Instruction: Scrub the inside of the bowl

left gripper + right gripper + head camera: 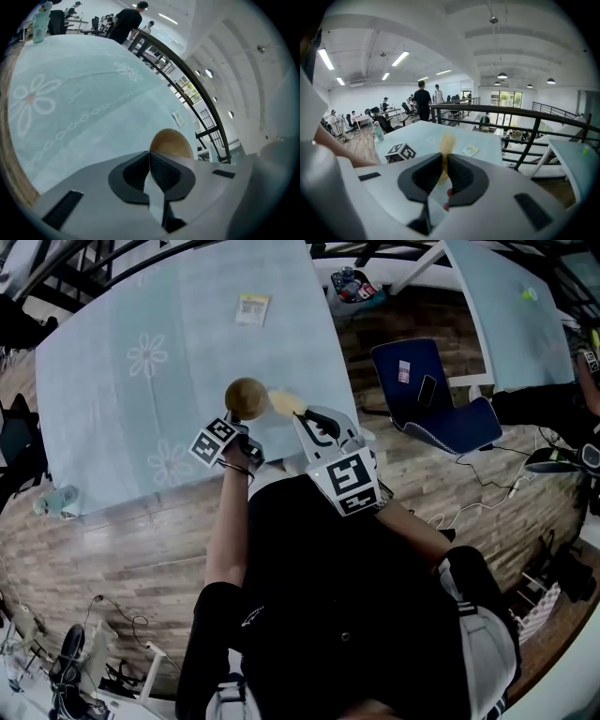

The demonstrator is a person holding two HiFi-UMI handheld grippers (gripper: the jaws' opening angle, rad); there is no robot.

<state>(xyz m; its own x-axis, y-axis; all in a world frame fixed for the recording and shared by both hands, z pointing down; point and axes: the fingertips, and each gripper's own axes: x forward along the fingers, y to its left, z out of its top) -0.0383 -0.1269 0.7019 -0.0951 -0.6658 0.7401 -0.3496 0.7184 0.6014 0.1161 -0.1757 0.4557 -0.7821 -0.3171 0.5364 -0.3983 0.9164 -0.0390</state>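
A brown bowl (pixel 247 397) hangs over the near part of the table, and my left gripper (pixel 238 424) is shut on its near rim. In the left gripper view the bowl (pixel 171 142) rises just past the closed jaws of the left gripper (pixel 151 165). My right gripper (pixel 303 414) is shut on a yellowish scrub pad (pixel 285 402), which sits right beside the bowl's right edge. In the right gripper view the pad (pixel 446 142) sticks up between the jaws of the right gripper (pixel 443 169). The left gripper's marker cube (pixel 401 152) shows to the left.
The table carries a pale blue flowered cloth (pixel 150 352) with a small packet (pixel 252 308) at its far side. A bottle (pixel 56 500) lies off the table's near left corner. A blue chair (pixel 431 399) and a tray of items (pixel 354 287) stand to the right. A black railing (pixel 520 123) runs behind.
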